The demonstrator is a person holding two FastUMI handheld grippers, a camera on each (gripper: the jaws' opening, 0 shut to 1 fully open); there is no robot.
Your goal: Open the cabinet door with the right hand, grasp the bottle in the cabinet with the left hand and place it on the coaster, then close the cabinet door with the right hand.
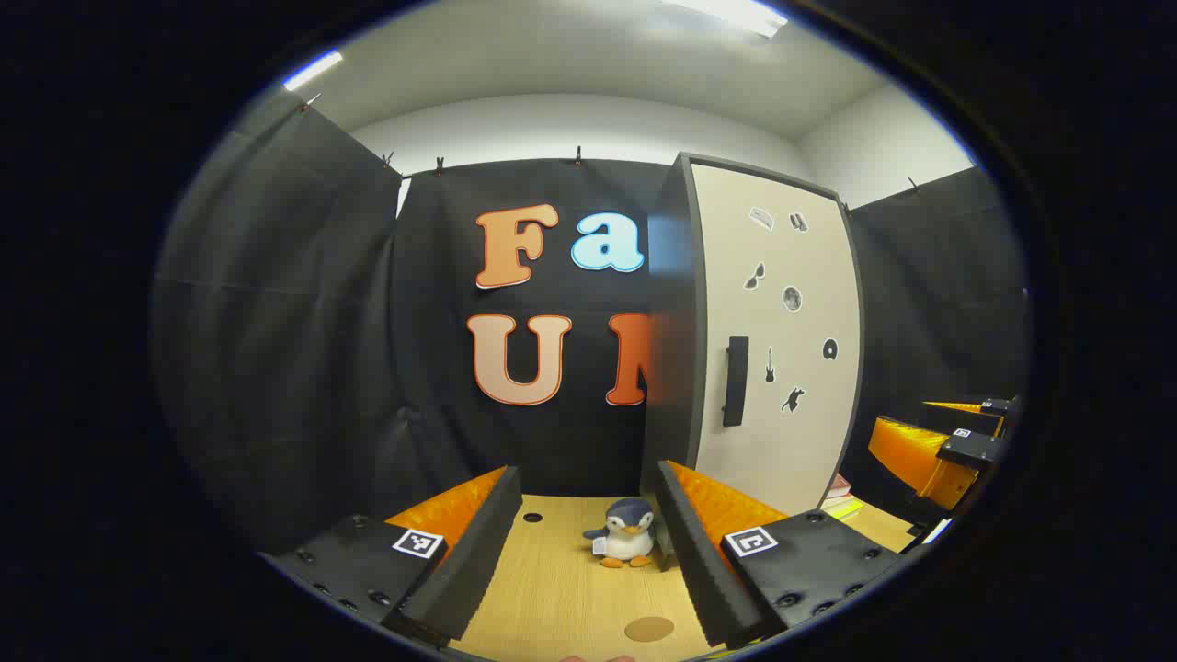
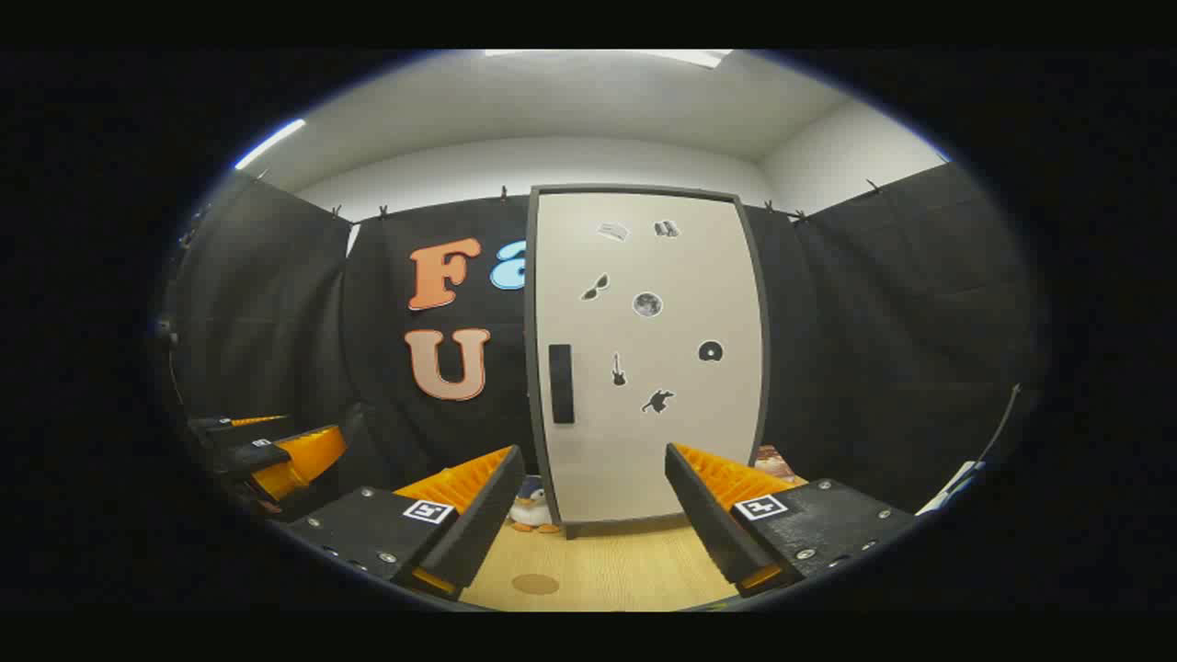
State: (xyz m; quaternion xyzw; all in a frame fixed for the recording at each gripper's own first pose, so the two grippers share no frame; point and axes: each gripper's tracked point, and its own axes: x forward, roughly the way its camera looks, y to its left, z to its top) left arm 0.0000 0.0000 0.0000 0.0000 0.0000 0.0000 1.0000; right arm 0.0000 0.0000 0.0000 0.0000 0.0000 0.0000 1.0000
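Note:
A tall cabinet (image 2: 644, 359) with a pale door and stickers stands on the wooden table, its door shut, so its inside is hidden. The black vertical handle (image 2: 561, 383) is on the door's left side. My right gripper (image 2: 593, 455) hangs open in front of the door, a little short of it, holding nothing. My left gripper (image 1: 587, 473) is open too, left of the cabinet (image 1: 772, 349), whose handle (image 1: 736, 380) lies to its right. A round brown coaster (image 1: 649, 629) lies flat on the table near my left fingers; in the right gripper view the coaster (image 2: 535, 583) is low left.
A small penguin toy (image 1: 625, 544) sits at the cabinet's left foot, between my left fingers. Some flat items (image 1: 841, 492) lie stacked at the cabinet's right foot. Black cloth walls close the booth. The right gripper (image 1: 938, 450) shows at the far right of the left gripper view.

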